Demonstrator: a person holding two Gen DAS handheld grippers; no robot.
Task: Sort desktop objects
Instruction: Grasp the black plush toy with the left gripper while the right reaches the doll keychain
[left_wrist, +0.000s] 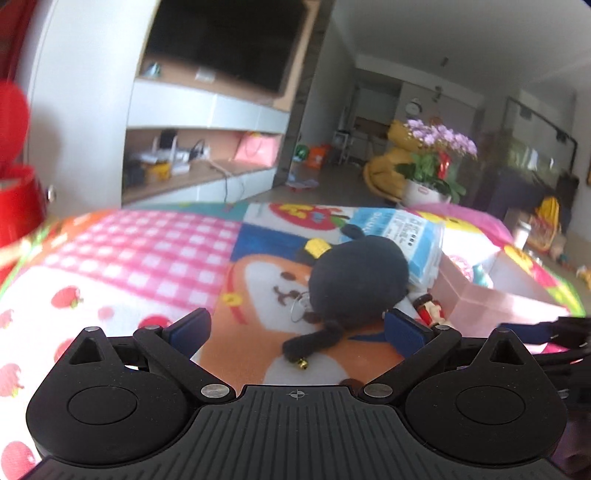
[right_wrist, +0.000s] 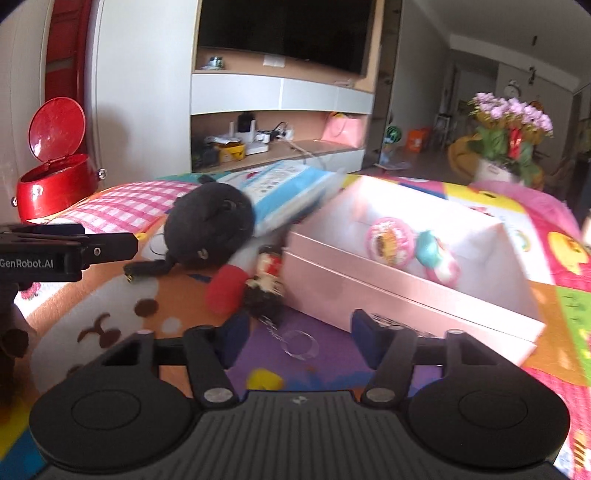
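the dark plush toy (left_wrist: 356, 275) lies on my colourful mat (left_wrist: 147, 254), leaning against a blue packet (left_wrist: 413, 236). my left gripper (left_wrist: 297, 332) stands wide open just short of it, touching nothing. the small doll (right_wrist: 267, 273) beside the pink box (right_wrist: 369, 284) is blurred and half hidden by the plush in the left view. my right gripper (right_wrist: 295, 341) hangs partly open over a clear ring (right_wrist: 299, 343), holding nothing.

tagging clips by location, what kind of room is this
Most likely a home living room: a large dark television above white shelving, and a pot of purple flowers on the floor.
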